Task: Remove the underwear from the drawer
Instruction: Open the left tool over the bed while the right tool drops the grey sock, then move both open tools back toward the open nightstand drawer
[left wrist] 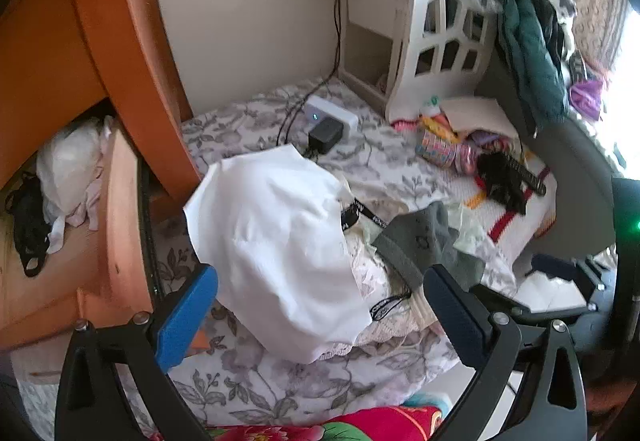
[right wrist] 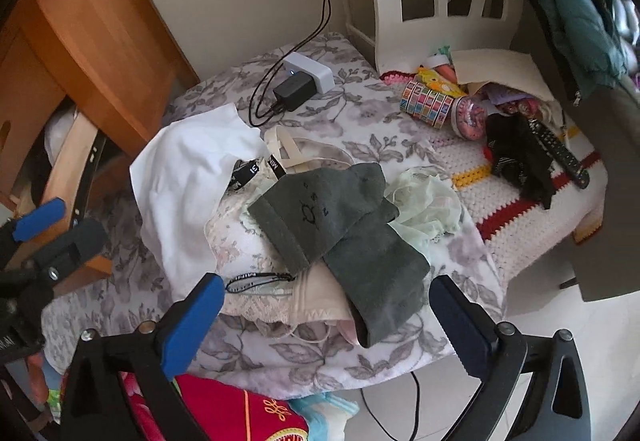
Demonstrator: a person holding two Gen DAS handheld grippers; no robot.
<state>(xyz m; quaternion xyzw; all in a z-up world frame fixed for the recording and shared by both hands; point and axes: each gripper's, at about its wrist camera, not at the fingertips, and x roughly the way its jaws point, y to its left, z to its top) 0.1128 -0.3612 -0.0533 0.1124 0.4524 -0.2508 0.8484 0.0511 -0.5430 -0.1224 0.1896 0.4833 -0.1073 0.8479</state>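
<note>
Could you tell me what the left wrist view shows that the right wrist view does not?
Only the left wrist view looks into the open drawer, with a black garment and pale garments still inside. Only the right wrist view shows the whole grey garment and the left gripper from the side. Both share the white garment on the pile, the charger and the floral bedspread.

We see a white charger box with black cables on the floral bedspread, near a remote control.

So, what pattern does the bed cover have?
Grey floral print on white bed cover; clearest in the right wrist view.
</note>
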